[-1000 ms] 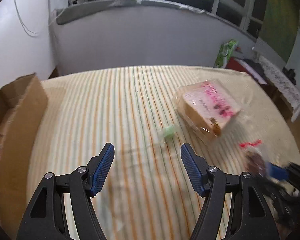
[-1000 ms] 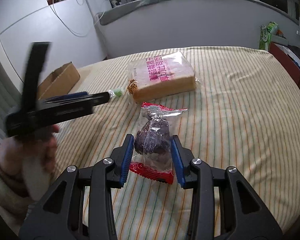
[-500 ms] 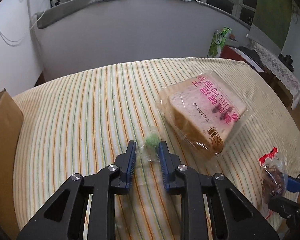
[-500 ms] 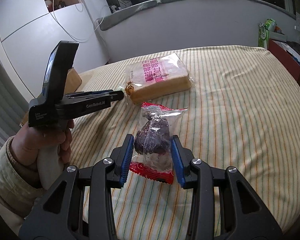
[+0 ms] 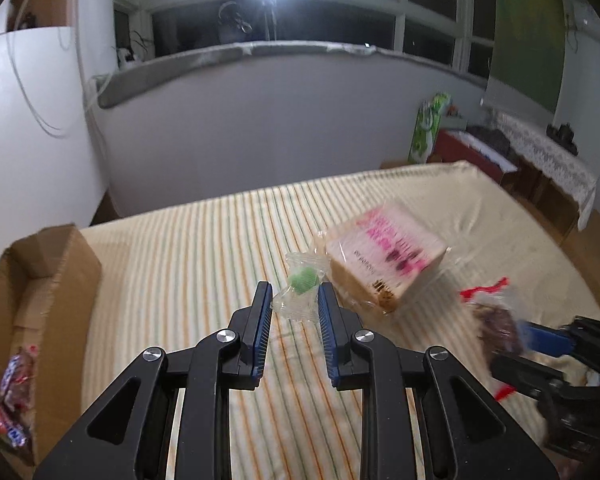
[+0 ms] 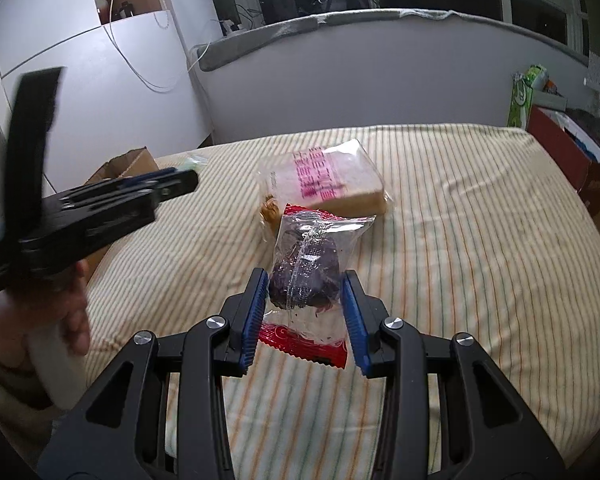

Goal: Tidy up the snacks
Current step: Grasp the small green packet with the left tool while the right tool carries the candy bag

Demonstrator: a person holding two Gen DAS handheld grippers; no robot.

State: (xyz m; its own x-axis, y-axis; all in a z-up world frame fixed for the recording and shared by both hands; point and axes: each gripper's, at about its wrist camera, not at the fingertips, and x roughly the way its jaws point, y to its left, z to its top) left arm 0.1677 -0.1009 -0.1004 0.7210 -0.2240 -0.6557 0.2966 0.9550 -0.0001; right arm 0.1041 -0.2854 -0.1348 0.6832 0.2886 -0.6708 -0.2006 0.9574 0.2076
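Note:
My left gripper (image 5: 294, 300) is shut on a small green candy in a clear wrapper (image 5: 301, 286) and holds it above the striped bed (image 5: 188, 248). My right gripper (image 6: 304, 294) is shut on a dark cake in a clear packet with red ends (image 6: 305, 270), also lifted. That packet shows blurred in the left wrist view (image 5: 495, 320). A bag of sliced bread with pink print (image 5: 383, 260) lies on the bed; it also shows in the right wrist view (image 6: 331, 178). A cardboard box (image 5: 40, 300) stands at the left and holds wrapped snacks (image 5: 12, 412).
The left gripper and the hand holding it (image 6: 80, 216) cross the left of the right wrist view. A green package (image 5: 427, 128) and red furniture (image 5: 471, 152) stand beyond the bed's far right corner. A white wall runs behind the bed.
My left gripper closed on the green candy and has lifted it off the bed, swinging toward the box. My right gripper has risen with the dark cake packet.

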